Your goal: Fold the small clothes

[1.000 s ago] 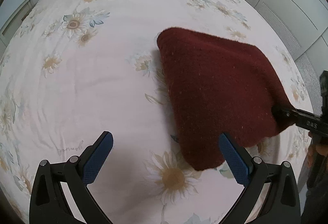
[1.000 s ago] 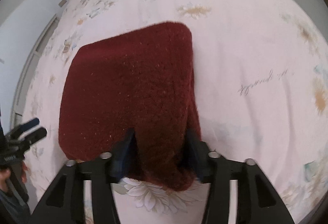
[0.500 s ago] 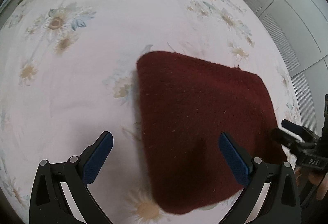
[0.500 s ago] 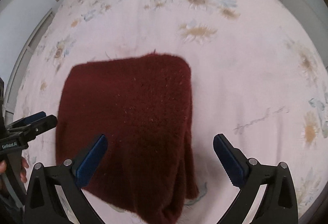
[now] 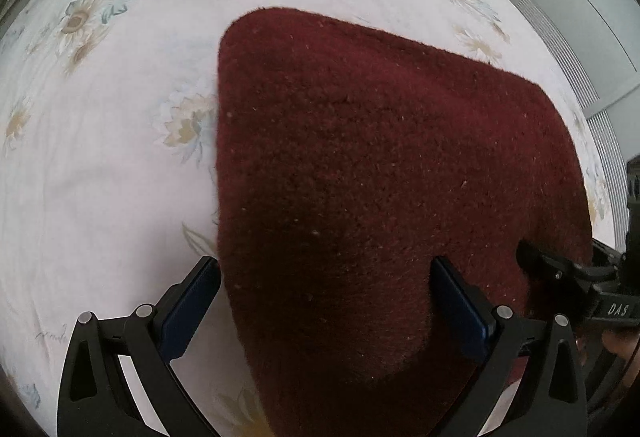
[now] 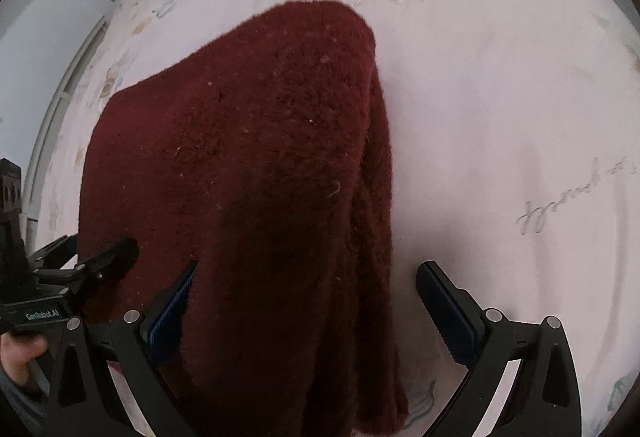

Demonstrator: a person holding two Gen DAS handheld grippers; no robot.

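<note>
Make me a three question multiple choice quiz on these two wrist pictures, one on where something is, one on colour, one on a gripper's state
1. Where does the folded fuzzy knit garment lie?
A. on the floral bedsheet
B. in a drawer
C. on a chair

2. What colour is it?
A. navy
B. dark red
C. grey

3. How does the right gripper stand?
A. shut on the garment
B. open
C. out of sight

Answers:
1. A, the pale bedsheet with printed daisies surrounds it on all visible sides.
2. B, the knit is deep maroon in both views.
3. B, its blue-padded fingers are spread wide, straddling the garment's right edge without pinching it.
</note>
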